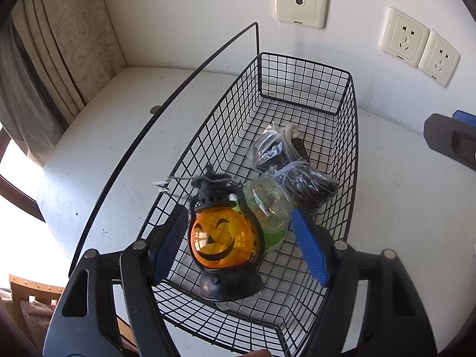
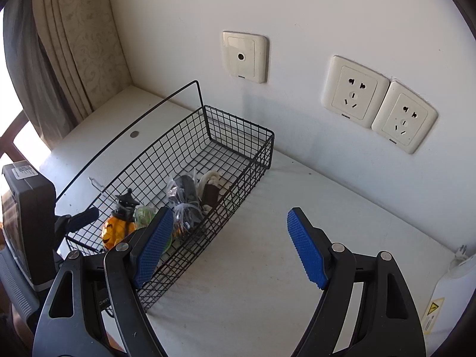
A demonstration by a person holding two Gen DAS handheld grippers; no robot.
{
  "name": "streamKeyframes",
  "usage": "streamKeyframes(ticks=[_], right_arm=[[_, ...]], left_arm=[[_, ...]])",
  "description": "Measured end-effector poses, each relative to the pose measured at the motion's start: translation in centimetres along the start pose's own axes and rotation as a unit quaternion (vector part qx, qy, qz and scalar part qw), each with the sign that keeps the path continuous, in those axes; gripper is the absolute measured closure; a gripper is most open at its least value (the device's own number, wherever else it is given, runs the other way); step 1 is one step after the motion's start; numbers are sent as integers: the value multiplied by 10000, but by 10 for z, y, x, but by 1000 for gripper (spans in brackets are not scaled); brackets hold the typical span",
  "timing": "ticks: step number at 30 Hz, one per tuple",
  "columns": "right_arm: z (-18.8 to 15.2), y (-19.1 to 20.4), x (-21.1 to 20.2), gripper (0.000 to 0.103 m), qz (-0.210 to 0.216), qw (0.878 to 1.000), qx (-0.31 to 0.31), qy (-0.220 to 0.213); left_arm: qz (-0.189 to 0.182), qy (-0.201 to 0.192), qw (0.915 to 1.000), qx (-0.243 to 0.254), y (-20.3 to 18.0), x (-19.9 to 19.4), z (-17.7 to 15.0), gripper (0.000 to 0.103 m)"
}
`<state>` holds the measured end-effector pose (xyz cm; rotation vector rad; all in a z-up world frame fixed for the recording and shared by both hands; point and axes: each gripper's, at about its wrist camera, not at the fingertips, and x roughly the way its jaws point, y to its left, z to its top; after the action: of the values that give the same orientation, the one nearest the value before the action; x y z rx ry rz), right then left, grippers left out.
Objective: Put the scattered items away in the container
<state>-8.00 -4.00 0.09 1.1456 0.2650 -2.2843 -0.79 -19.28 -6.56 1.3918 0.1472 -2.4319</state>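
Wall fittings above the counter: the round-port wall plate [image 2: 244, 56], the left power socket [image 2: 354, 90] and the right power socket [image 2: 404, 116] each carry the small brand mark "SIEMENS" along the lower edge. White container [image 2: 446, 294] at the counter's right edge: a label with a yellow triangular warning sign and fine print too small to read. Grey device [image 2: 25, 217] at the left: a white sticker, its print illegible.

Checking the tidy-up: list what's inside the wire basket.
The basket holds a pumpkin lantern, a clear green-based item, a bagged black bundle and a white rope. Anything beneath them is hidden.
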Motion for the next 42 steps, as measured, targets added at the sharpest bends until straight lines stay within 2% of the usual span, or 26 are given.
streamKeyframes(ticks=[12,42], right_arm=[[-4,6,-10,23,101,9999,-110,-48],[-19,37,-44,23,362,9980,-487,-154]], left_arm=[[15,-139,9995,-273,10,-21,-1,32],[309,-259,9953,-883,49,-75,-31,32]])
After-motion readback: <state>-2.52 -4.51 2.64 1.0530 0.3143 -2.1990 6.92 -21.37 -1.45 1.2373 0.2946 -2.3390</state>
